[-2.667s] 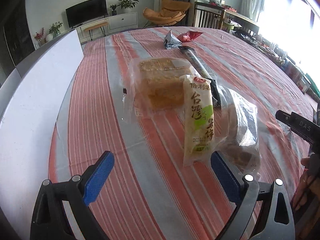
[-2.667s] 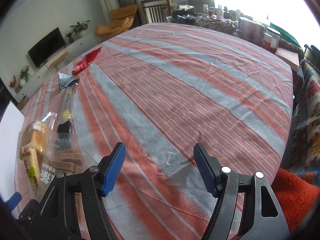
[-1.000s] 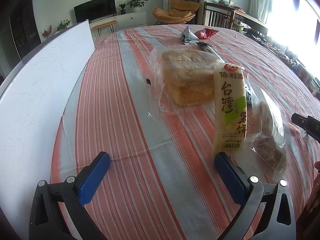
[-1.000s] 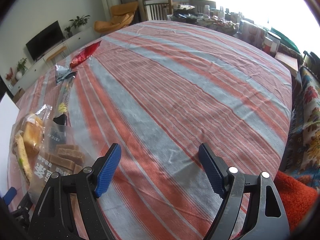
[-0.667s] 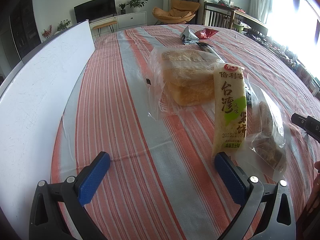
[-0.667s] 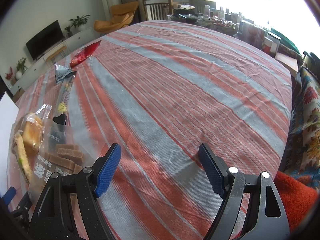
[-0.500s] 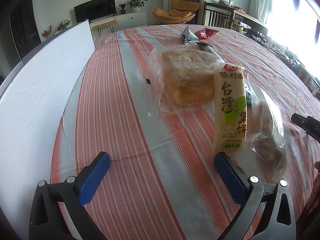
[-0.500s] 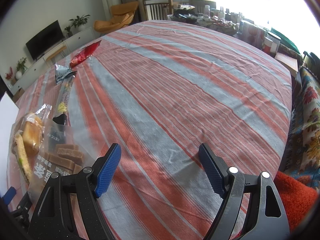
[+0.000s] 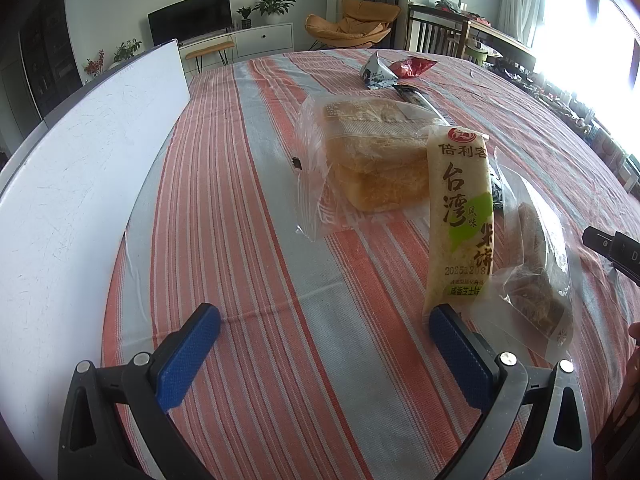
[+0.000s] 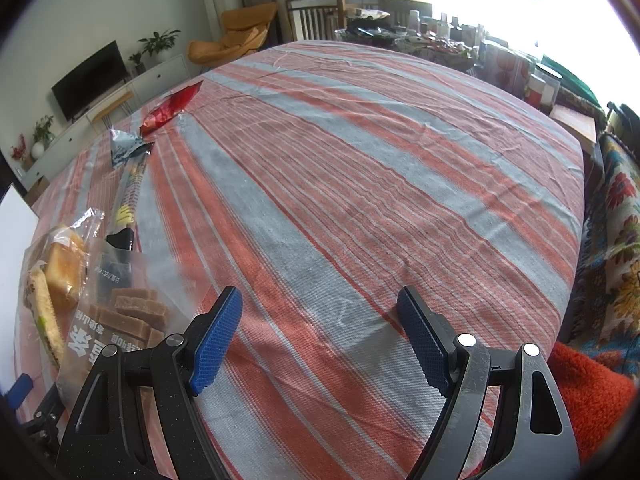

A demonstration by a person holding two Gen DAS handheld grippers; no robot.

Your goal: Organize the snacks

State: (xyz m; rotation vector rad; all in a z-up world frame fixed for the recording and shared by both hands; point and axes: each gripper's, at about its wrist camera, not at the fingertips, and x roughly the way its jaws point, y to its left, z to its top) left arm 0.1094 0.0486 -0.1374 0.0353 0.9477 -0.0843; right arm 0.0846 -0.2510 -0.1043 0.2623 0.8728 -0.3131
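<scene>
Left gripper spread wide over the striped tablecloth, blue pads well apart, nothing between them. Hovered just short of the snack pile. Right gripper same deal: splayed wide, gripping nothing, just bare red-and-grey cloth between the pads.

Snacks all bunched toward the left gripper's side of the table:
- clear bread bag lying flat, a couple of golden loaf chunks inside
- tall rice cracker packet, white and green with Chinese lettering, propped up at a tilt against the other bags, bottom edge just beside the left gripper's right-hand pad
- clear bag of brown bars right behind that packet, touching it; from the right wrist view, same bag sat just beside the left-hand pad of the right gripper
- long dark stick pack lying flat farther out, near end tucked under the bags
- small silver pouch and red wrapper at the far end, next to each other, well apart from the main pile

White board standing along the left edge of the table. Bit of the right gripper's black frame poking in at the right edge of the left wrist view. Couldn't tell whether the silver pouch and red wrapper were actually touching.
</scene>
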